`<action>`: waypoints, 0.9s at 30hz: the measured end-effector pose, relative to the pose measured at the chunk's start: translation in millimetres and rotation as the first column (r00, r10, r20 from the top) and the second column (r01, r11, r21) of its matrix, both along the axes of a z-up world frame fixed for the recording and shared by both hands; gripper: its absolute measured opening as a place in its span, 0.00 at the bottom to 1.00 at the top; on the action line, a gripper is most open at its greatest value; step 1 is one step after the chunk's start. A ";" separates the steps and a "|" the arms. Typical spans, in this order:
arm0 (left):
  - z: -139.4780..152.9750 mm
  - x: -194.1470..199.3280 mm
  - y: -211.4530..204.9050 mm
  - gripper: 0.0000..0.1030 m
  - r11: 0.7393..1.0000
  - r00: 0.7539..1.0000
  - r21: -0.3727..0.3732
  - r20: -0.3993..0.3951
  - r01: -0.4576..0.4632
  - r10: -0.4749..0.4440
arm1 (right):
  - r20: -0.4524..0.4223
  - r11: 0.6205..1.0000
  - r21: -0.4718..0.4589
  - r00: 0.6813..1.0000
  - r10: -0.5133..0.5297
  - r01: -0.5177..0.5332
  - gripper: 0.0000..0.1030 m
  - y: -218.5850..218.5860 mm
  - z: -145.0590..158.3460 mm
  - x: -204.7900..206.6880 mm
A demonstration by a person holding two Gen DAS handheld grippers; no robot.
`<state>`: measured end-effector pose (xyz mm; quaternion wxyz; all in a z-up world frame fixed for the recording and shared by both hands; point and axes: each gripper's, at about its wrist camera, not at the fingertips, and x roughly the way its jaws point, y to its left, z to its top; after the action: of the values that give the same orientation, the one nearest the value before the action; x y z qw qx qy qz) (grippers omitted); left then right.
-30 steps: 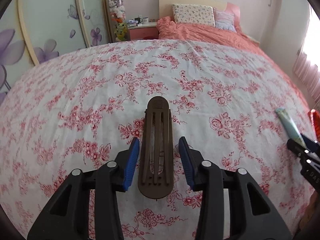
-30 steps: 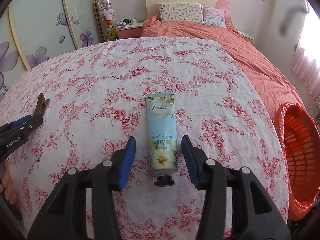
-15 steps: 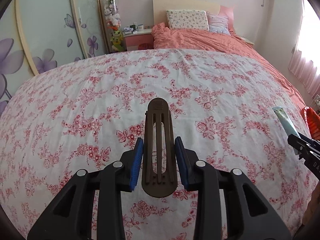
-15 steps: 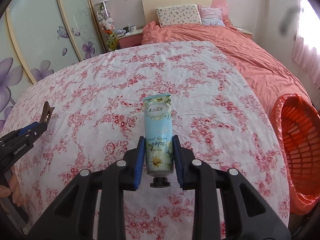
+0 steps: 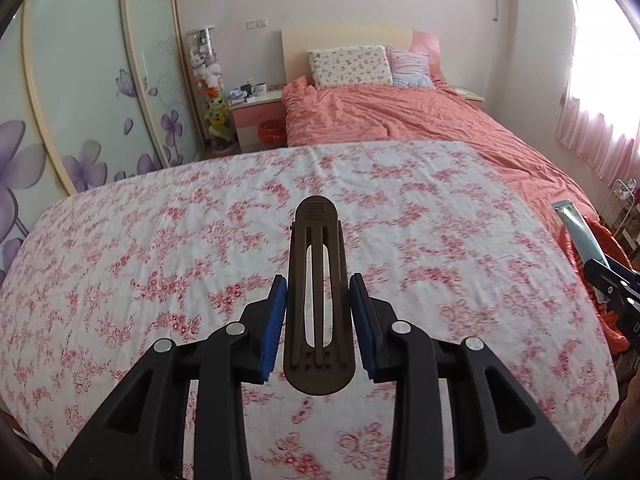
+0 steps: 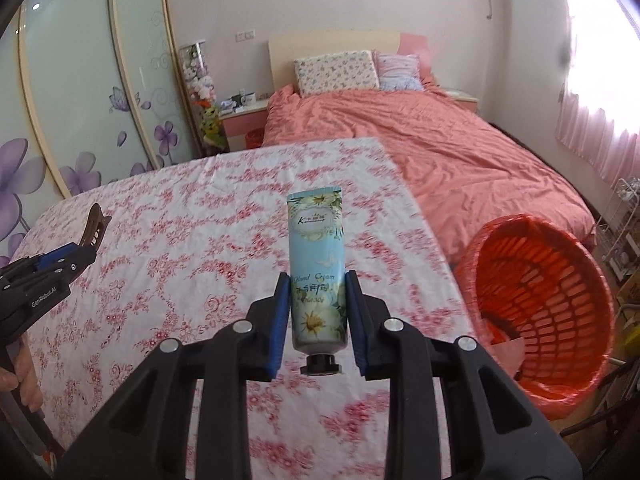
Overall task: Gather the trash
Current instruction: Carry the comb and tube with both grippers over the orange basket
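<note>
My right gripper (image 6: pixel 316 312) clamps the pale-blue floral hand-cream tube (image 6: pixel 317 268), left of the orange mesh basket (image 6: pixel 540 312). My left gripper (image 5: pixel 318 320) clamps the brown plastic hair clip (image 5: pixel 318 304), farther left. Risk: early release drops either beside the basket.

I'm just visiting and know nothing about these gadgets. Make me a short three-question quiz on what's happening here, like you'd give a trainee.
1. True or false: the left claw is shut on a brown hair clip.
2. Multiple choice: what does the right claw hold? A) a spoon B) a hand cream tube C) a sock
3. Short answer: where does the orange basket stand relative to the flowered sheet?

Key
1. True; both blue pads press its sides.
2. B; its black cap points back toward the camera.
3. Off the sheet's right edge, lower down, nearer the right claw, with its opening tipped toward the camera.
</note>
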<state>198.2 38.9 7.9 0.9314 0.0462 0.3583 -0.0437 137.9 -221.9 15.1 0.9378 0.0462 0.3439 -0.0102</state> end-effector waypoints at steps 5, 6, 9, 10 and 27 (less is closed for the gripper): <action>16.4 -10.9 -27.2 0.32 0.998 0.998 -0.003 0.036 0.055 -0.055 | 0.042 0.999 0.004 0.998 -0.048 0.048 0.27 -29.3 17.7 -20.5; 19.5 -14.0 -33.8 0.32 0.998 0.997 -0.004 0.045 0.069 -0.069 | 0.048 0.998 0.007 0.997 -0.055 0.055 0.27 -34.6 20.0 -23.8; 26.9 -19.8 -53.7 0.32 0.993 0.992 -0.007 0.063 0.114 -0.113 | 0.061 0.997 0.033 0.995 -0.079 0.077 0.27 -57.9 27.5 -35.3; 28.7 -21.0 -59.4 0.32 0.992 0.990 -0.010 0.066 0.126 -0.126 | 0.065 0.996 0.036 0.994 -0.086 0.084 0.27 -62.6 29.1 -37.5; 32.8 -32.0 -180.9 0.32 0.932 0.935 -0.081 0.050 0.354 -0.351 | 0.060 0.965 0.060 0.964 -0.259 0.256 0.27 -164.6 19.2 -63.8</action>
<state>166.2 -142.0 40.6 0.9157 0.0690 0.3255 -0.2252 74.1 -386.5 34.3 0.9381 0.1150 0.3034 -0.1216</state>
